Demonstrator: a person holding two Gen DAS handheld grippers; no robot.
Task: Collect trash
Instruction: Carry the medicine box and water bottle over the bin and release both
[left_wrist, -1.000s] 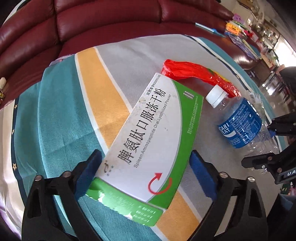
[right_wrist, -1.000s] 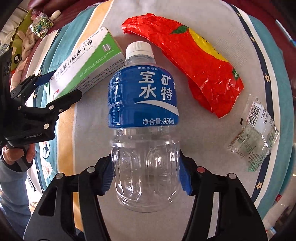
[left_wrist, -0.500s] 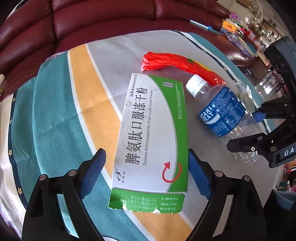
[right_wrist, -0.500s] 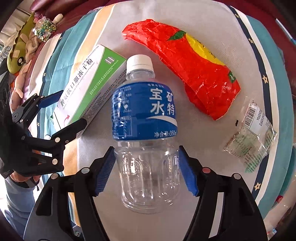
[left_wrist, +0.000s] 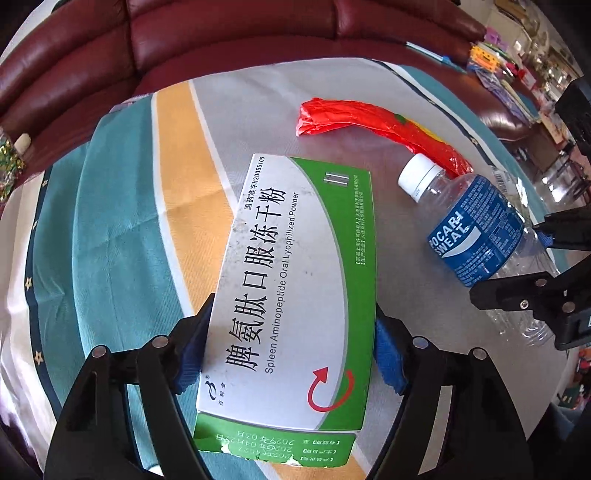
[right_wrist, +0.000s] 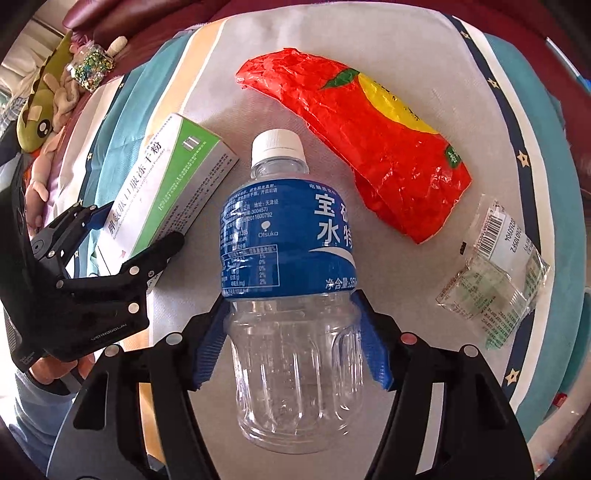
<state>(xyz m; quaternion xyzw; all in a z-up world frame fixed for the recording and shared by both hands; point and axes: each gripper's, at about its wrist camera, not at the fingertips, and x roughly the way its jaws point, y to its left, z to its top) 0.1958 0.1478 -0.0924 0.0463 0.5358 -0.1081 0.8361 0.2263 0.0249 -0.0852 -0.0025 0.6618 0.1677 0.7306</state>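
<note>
Your left hand-held gripper (left_wrist: 291, 354) has just closed onto the box (left_wrist: 295, 280), your right (right_wrist: 291, 343) pinches the bottle (right_wrist: 291, 295); bag (right_wrist: 369, 147) and wrapper (right_wrist: 495, 280) still lie uncollected.

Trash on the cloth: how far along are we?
Nothing looks collected yet. In hand: the left gripper has just been closing on the medicine box, and the right gripper has the plastic bottle between its pads. Left: the red bag and clear wrapper lie untouched.
</note>
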